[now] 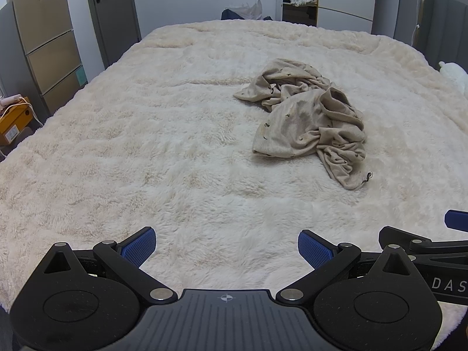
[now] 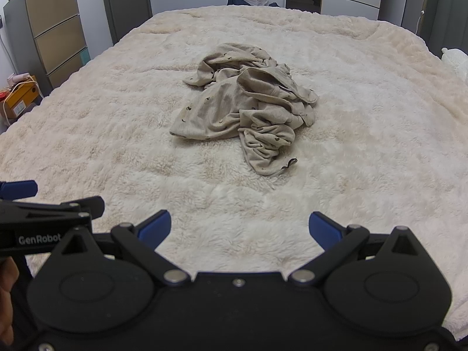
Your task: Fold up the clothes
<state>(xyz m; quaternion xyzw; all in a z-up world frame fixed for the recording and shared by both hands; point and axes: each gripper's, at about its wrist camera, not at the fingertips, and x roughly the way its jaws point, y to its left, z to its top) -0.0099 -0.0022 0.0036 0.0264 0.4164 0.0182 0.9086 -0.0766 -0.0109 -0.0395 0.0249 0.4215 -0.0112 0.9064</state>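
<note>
In the left wrist view, the left gripper (image 1: 226,247) is hovering low over the near edge of the bed (image 1: 146,146) with its jaws spread wide and empty, while the crumpled beige garment (image 1: 310,122) is lying in a heap ahead and to the right, well apart from the blue pads (image 1: 139,245). In the right wrist view, the right gripper (image 2: 239,229) is likewise holding its jaws wide apart and empty, the garment (image 2: 248,108) is sitting near the bed's middle, and the left gripper (image 2: 44,207) is showing just beside it.
</note>
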